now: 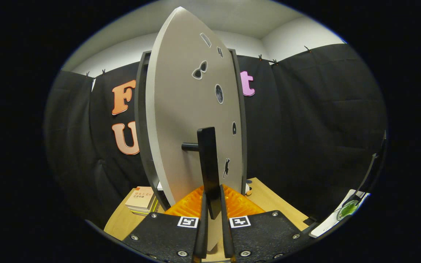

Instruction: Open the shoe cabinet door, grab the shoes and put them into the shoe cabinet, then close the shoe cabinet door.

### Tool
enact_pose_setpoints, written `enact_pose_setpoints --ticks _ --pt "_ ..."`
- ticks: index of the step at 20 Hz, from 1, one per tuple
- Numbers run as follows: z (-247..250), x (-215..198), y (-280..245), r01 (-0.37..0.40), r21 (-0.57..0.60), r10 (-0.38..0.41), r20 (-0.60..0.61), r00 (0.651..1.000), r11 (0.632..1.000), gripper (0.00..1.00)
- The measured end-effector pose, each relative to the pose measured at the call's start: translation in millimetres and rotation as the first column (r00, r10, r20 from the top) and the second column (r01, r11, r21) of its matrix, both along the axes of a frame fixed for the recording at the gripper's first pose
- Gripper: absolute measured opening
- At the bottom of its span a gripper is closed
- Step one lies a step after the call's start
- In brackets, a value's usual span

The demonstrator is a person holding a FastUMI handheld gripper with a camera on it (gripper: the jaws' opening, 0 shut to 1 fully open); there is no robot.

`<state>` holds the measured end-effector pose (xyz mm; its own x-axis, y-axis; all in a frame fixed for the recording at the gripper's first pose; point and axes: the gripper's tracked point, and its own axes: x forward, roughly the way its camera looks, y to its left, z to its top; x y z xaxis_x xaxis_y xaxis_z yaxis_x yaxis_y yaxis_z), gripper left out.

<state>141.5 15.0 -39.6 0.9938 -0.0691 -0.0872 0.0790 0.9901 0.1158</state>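
The shoe cabinet (141,124) stands right in front of me with a dark frame and a pale grey door (181,120) carrying several small stickers. The door is swung out toward me, its edge facing the camera. A black bar handle (208,160) stands upright on a short post off the door. My gripper (212,208) is shut on the lower end of this handle, one finger on each side of it. No shoes can be seen from here.
The cabinet rests on a wooden table (272,204). A stack of books (141,200) lies on the table left of the cabinet. A stand with a white base and a green item (347,209) sits at the right.
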Motion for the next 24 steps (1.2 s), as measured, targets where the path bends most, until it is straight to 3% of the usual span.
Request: enact_pose_setpoints --ticks 13,15,24 --pt "-20 -21 -131 0.128 0.027 -0.127 -0.019 0.992 0.991 0.17" --pt "-19 -24 -133 0.117 0.055 -0.116 -0.017 0.993 0.992 0.14" --pt "-22 -19 -146 0.074 0.034 -0.073 -0.006 0.997 0.997 0.17"
